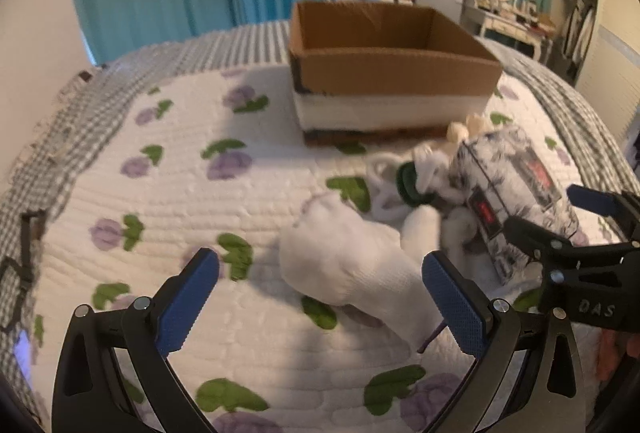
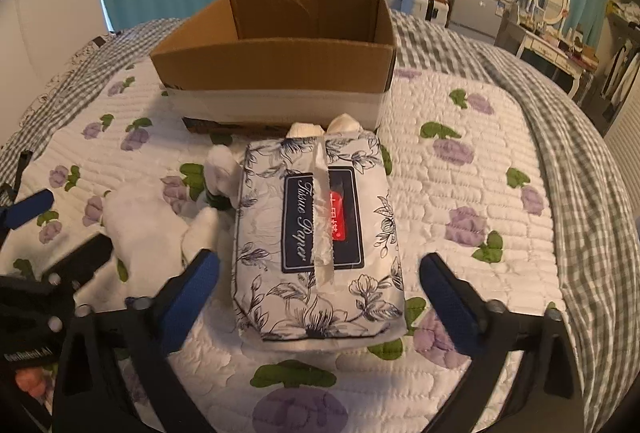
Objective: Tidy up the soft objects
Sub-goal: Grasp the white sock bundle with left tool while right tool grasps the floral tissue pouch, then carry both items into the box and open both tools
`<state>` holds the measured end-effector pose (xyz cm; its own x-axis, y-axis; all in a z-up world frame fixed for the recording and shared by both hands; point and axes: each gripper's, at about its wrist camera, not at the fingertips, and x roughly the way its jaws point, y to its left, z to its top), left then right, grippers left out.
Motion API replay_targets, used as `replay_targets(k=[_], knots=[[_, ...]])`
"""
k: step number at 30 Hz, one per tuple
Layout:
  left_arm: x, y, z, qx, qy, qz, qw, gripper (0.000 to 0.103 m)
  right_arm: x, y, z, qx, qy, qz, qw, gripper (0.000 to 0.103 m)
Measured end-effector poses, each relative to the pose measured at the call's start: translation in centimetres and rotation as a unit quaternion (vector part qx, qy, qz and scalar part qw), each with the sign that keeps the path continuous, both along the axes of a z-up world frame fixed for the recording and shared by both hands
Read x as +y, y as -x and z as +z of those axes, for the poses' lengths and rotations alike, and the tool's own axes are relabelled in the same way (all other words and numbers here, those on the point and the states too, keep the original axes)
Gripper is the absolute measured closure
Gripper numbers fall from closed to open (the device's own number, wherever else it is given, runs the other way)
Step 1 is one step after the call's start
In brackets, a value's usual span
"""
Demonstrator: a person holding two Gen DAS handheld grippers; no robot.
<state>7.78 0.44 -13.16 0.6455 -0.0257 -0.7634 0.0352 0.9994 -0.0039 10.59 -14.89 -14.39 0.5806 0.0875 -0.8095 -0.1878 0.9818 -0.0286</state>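
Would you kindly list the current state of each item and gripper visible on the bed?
cardboard box: open-topped, upright, no contents visible.
tissue pack: flat on the quilt, a tissue poking out, between the right gripper's fingers, untouched.
white plush toy: lying on the quilt beside the pack.
left gripper: open, around the toy.
right gripper: open.

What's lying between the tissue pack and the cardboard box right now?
In the right wrist view, two small white soft pieces sit between the tissue pack and the cardboard box, at the pack's far edge.
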Motion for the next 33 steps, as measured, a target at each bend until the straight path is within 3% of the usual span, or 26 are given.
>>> replay_targets(k=[2,6,14,15,17,18,24,33], knots=[[-0.1,-0.6,-0.7,0.018,0.008,-0.004,0.9998,0.000,-0.2,-0.5,-0.4,0.011,-0.005,-0.004,1.000,0.020],[-0.1,-2.0,-1.9,0.042,0.009,-0.004,0.9991,0.000,-0.8,-0.8,-0.1,0.000,-0.032,-0.010,0.999,0.031],[0.6,-4.4,-4.2,0.089,0.037,0.005,0.9953,0.003,-1.6,-1.3,0.2,-0.004,-0.070,-0.012,0.997,0.036],[0.5,-4.4,-4.4,0.092,0.041,-0.001,0.9949,0.005,-1.6,-1.4,0.2,-0.005,-0.070,-0.011,0.997,0.037],[0.2,-4.3,-4.6,0.104,0.048,-0.018,0.9933,0.018,-1.5,-1.5,0.1,-0.003,-0.070,-0.011,0.997,0.037],[0.1,-4.2,-4.6,0.107,0.056,-0.027,0.9923,0.030,-1.5,-1.5,0.1,-0.003,-0.071,-0.011,0.997,0.037],[-0.2,-2.1,-2.9,0.085,0.039,-0.040,0.9949,0.041,-1.8,-0.5,1.1,-0.016,-0.077,-0.011,0.997,0.041],[0.6,1.3,2.3,0.019,0.034,-0.051,0.9979,0.043,-2.1,3.2,5.6,-0.070,-0.071,0.000,0.995,0.043]])
